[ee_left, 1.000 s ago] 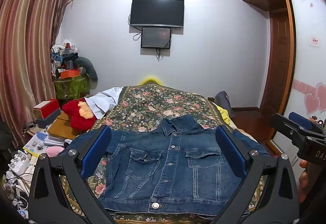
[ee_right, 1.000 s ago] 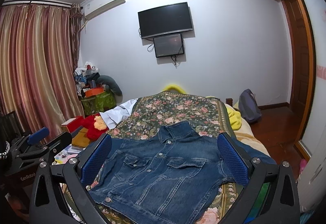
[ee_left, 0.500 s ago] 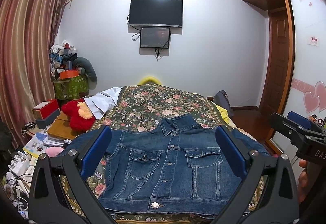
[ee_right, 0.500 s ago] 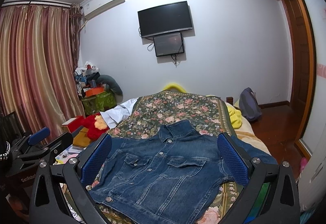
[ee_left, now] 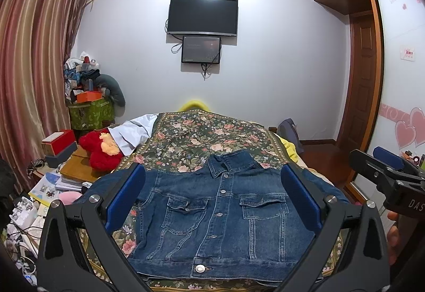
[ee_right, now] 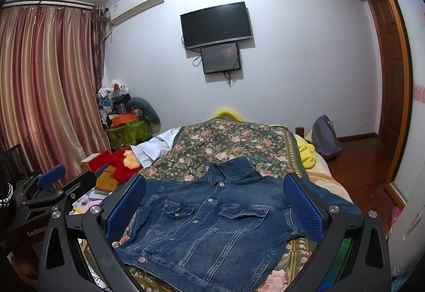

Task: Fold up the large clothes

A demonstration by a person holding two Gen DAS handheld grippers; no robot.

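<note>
Both grippers hang above the near end of the bed, each with its blue-padded fingers spread wide apart and nothing between them: the left gripper (ee_left: pixel 212 201) frames the chest of the jacket, and the right gripper (ee_right: pixel 213 208) frames it from a little further right. A denim jacket (ee_left: pixel 220 215) lies flat and buttoned, front side up, on the flowered bedspread (ee_left: pixel 202 138). Its collar (ee_left: pixel 230 163) points to the far end of the bed, toward the wall with the television (ee_left: pixel 203 16), and its hem (ee_left: pixel 202 269) lies nearest the tools, so its long axis runs straight away from them. One sleeve (ee_left: pixel 106 187) spreads out to the left and the other sleeve (ee_right: pixel 329 197) trails off to the right, past the edge of the bedspread. No fold looks made yet, so I judge the task to be at its start. Neither tool touches the cloth. From the left wrist view the jacket sits square and centred, while from the right wrist view it lies skewed, with the hem corner (ee_right: pixel 142 260) low on the left. That suggests each tool is nearer its own sleeve, the left to the left one and the right to the right one, so a sleeve-in fold would likely fall to the tool on that side. A red plush toy (ee_left: pixel 102 146) sits off the left edge, well apart from the jacket.
</note>
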